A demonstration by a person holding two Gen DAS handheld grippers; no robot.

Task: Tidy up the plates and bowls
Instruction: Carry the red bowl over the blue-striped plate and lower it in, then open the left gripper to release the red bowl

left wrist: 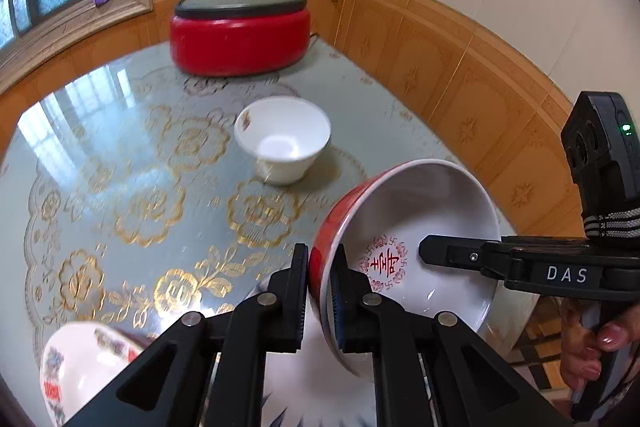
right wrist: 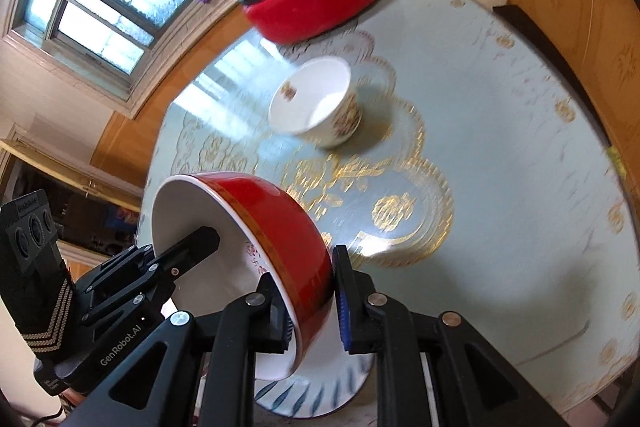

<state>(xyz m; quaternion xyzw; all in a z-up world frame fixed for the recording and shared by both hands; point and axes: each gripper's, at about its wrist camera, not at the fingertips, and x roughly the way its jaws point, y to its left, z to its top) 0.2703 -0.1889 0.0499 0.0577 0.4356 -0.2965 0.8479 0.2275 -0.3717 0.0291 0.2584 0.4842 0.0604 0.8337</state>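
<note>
The red bowl (left wrist: 404,247) hangs tilted above the table (left wrist: 120,155), its rim clamped on one side by the left gripper (left wrist: 320,291) and on the opposite side by the right gripper (right wrist: 310,311).

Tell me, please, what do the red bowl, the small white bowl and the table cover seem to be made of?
Red bowl: likely glazed ceramic or porcelain; glossy red outside, smooth white inside with a printed red emblem. Small white bowl: probably glazed porcelain too; shiny white, with a floral decal. Table cover: apparently glossy plastic or glass over gold-patterned lace; it mirrors the window.
</note>
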